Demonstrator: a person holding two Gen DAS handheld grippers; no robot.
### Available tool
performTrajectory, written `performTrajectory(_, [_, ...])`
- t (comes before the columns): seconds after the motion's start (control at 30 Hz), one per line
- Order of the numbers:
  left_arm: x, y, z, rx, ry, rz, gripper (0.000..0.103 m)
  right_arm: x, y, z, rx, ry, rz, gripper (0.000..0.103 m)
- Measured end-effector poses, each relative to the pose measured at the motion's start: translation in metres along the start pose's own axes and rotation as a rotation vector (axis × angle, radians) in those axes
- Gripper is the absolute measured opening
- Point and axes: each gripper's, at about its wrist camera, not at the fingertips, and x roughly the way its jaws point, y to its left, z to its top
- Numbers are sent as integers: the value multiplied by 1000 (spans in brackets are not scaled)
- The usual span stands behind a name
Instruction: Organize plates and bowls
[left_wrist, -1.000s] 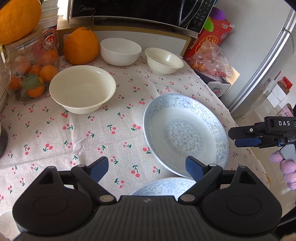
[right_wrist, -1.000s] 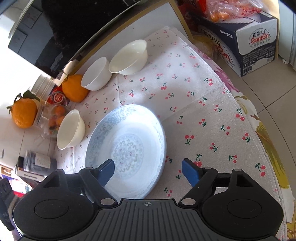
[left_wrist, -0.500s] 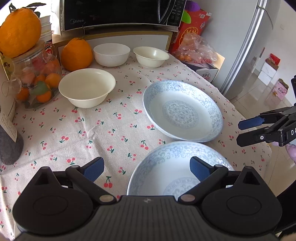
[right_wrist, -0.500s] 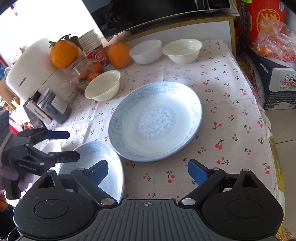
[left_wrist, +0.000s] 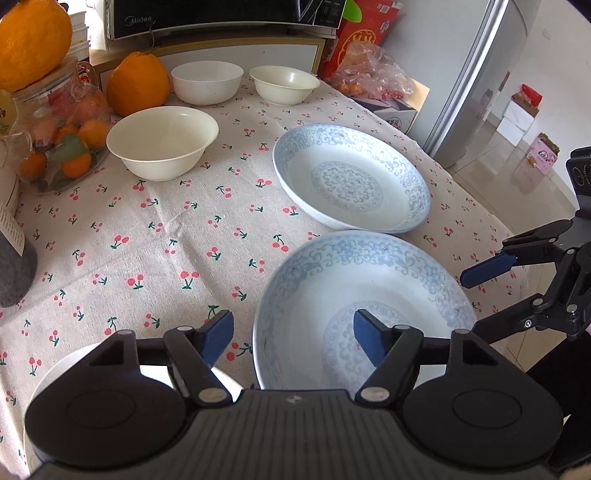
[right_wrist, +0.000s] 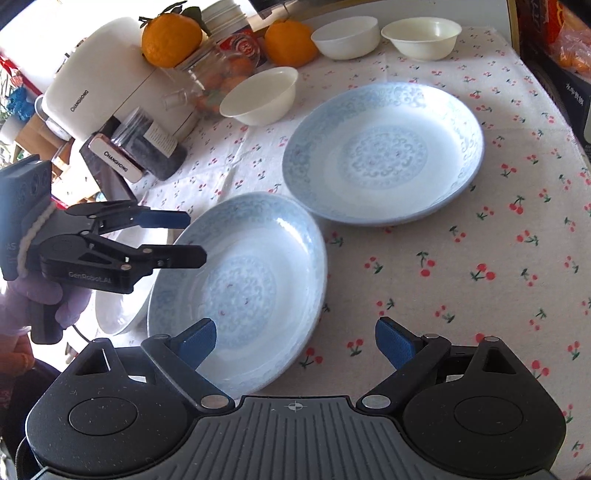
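Two blue-patterned plates lie on the cherry-print cloth: the far plate (left_wrist: 351, 184) (right_wrist: 384, 151) and the near plate (left_wrist: 362, 295) (right_wrist: 240, 288). Three pale bowls (left_wrist: 162, 140) (left_wrist: 207, 81) (left_wrist: 284, 85) stand behind them. My left gripper (left_wrist: 293, 338) (right_wrist: 192, 238) straddles the near plate's left rim. Its jaws are closing with the rim between them, and the pads do not press on it. My right gripper (right_wrist: 295, 343) (left_wrist: 476, 295) hangs open over the plate's opposite rim. A small white dish (right_wrist: 118, 306) sits under the left gripper.
Along the back stand a microwave (left_wrist: 221, 18), large oranges (left_wrist: 138, 88), a fruit jar (left_wrist: 62, 129) and a dark canister (right_wrist: 147, 147). A white appliance (right_wrist: 99, 85) is at the left. The table's edge (left_wrist: 480, 221) drops to the floor near a fridge (left_wrist: 480, 85).
Both views have swung so that the near plate now lies under the grippers. The left jaws have narrowed around its rim. The right gripper has rolled and come in beside the plate.
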Motion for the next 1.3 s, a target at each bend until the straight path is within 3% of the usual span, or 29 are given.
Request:
performTrajectory(0.3, [6, 5, -4, -26, 45, 15, 42, 9, 5, -5, 44, 32, 26, 90])
performTrajectory(0.6, [10, 7, -5, -22, 70, 31, 23, 12, 4, -5, 51, 68, 8, 29])
performTrajectory(0.7, [10, 9, -4, -29, 67, 36, 19, 13, 5, -6, 44, 73, -5, 21])
performTrajectory(1.1, [-3, 14, -2, -81, 10, 14, 18, 0, 2, 0, 93, 53, 22, 15])
performTrajectory(1.3, [-13, 15, 5, -114, -35, 7, 17, -14, -2, 12, 129, -3, 27, 14])
